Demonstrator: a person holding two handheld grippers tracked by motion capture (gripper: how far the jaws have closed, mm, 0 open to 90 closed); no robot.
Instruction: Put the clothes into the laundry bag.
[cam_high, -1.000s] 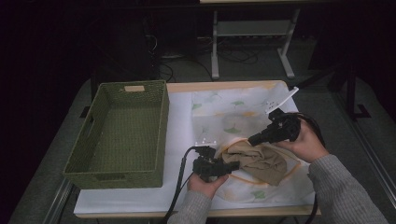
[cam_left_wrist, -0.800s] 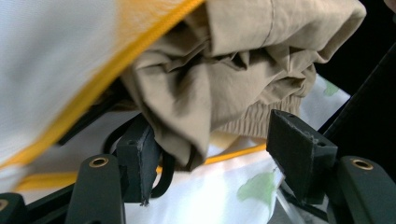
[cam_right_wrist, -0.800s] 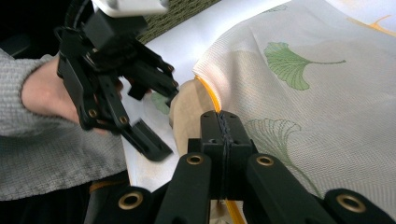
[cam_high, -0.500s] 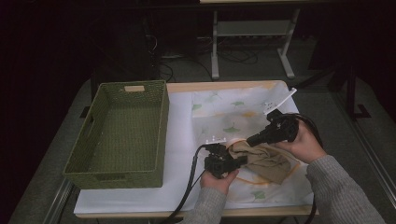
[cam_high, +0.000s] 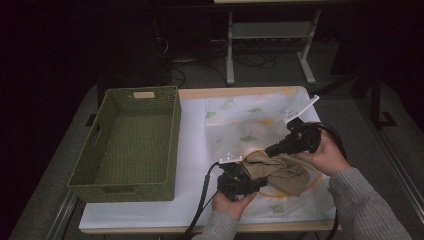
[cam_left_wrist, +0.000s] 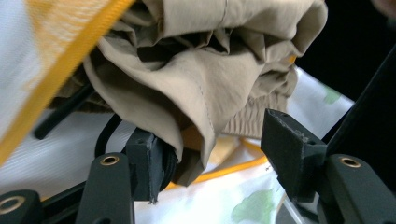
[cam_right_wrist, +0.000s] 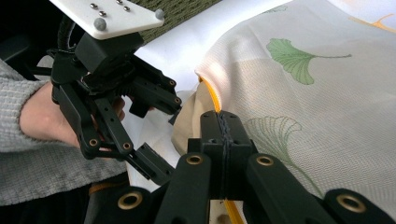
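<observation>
A crumpled tan garment (cam_high: 281, 171) lies on a white leaf-print cloth (cam_high: 250, 125) at the table's near right. My right gripper (cam_high: 270, 149) is shut on that cloth's yellow hem (cam_right_wrist: 212, 100), just above the garment's far edge. My left gripper (cam_high: 252, 183) stands open at the garment's near left side. In the left gripper view, a fold of the garment (cam_left_wrist: 205, 79) hangs between its spread jaws and rests against the left pad (cam_left_wrist: 145, 161). The right gripper view has the left gripper (cam_right_wrist: 163, 137) open beside the garment (cam_right_wrist: 187, 122).
An empty green woven basket (cam_high: 130, 145) stands on the left half of the table. White table cover (cam_high: 192, 145) shows between basket and cloth. A cable (cam_high: 202, 200) trails from the left gripper over the front edge. Beyond the table stands a metal frame (cam_high: 270, 35).
The left gripper has moved right and into the garment's edge. The garment, lying flat and spread a second ago, is now bunched up. The right gripper stays near the same spot.
</observation>
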